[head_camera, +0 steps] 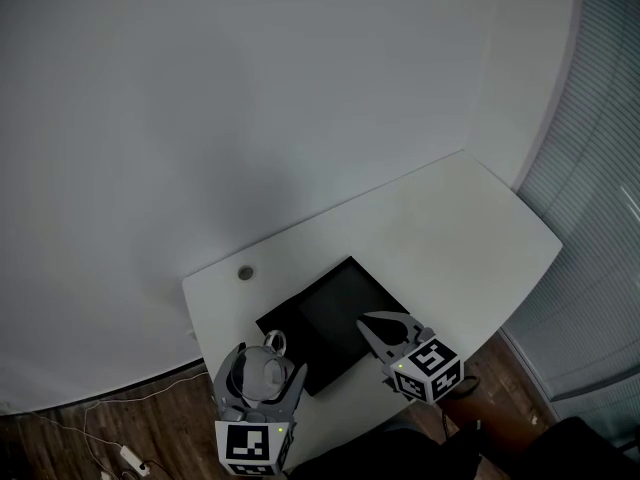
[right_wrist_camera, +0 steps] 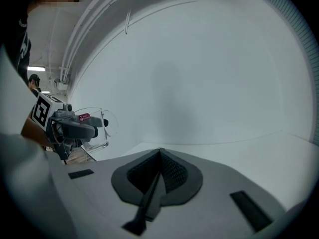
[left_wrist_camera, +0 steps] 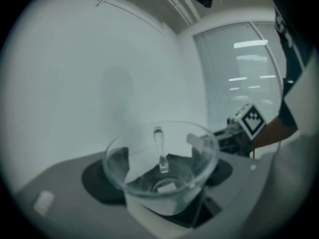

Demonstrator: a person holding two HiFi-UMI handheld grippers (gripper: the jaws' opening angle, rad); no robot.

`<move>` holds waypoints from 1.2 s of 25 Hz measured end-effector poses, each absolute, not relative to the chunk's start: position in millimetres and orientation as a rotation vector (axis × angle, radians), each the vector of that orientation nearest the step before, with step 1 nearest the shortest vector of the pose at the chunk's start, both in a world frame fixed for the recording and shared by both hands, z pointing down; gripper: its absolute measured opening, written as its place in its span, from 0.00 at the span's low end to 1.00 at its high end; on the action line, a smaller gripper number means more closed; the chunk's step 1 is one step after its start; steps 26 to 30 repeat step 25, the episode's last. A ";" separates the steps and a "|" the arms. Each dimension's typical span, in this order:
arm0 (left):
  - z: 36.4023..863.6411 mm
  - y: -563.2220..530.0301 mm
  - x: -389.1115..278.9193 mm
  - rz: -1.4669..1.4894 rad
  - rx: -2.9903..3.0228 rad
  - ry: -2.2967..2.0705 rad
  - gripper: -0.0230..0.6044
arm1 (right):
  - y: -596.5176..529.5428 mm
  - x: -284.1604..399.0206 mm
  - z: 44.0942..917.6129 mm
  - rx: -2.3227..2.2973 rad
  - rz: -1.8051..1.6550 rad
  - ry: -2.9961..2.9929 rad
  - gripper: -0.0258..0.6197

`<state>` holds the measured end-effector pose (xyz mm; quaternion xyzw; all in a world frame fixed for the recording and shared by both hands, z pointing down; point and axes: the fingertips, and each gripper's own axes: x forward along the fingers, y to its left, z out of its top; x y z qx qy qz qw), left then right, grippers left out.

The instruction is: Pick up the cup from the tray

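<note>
Two grippers nearest. Left gripper [head_camera: 262,373]: fingers clamped on the one clear glass cup [left_wrist_camera: 160,171], which is held up off the table just beside the tray's left corner. Right gripper [head_camera: 366,323]: fingers pressed together with nothing between them, tip over the tray. One black tray [head_camera: 330,313] lies on one white table [head_camera: 470,228]. One small round disc [head_camera: 245,272] lies on the table beyond the tray.

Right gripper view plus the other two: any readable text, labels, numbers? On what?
Nothing readable in any view.
Red sticker on the left gripper: print too small to read.
Left cube, right cube: black-and-white square patterns, no words.
Cup: no print visible.
</note>
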<state>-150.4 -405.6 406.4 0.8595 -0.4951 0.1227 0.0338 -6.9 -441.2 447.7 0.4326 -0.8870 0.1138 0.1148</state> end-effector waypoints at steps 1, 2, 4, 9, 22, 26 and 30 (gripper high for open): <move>406.1 -406.3 -149.8 0.377 2.646 -1.521 0.69 | -441.8 -6.3 447.3 1.272 0.331 -2.597 0.06; 405.5 -407.3 -148.9 0.375 2.647 -1.519 0.69 | -442.6 -5.7 446.7 1.277 0.332 -2.597 0.06; 404.4 -408.4 -146.5 0.373 2.650 -1.515 0.69 | -443.6 -4.2 445.4 1.283 0.337 -2.600 0.06; 401.5 -406.4 -143.5 0.364 2.662 -1.514 0.69 | -442.5 -3.7 442.7 1.290 0.332 -2.608 0.06; 399.6 -411.5 -142.0 0.363 2.668 -1.515 0.69 | -446.1 -7.0 441.9 1.285 0.326 -2.613 0.06; 401.5 -411.6 -142.8 0.366 2.670 -1.511 0.69 | -446.2 -8.6 443.3 1.285 0.326 -2.611 0.06; 401.5 -411.6 -142.8 0.366 2.670 -1.511 0.69 | -446.2 -8.6 443.3 1.285 0.326 -2.611 0.06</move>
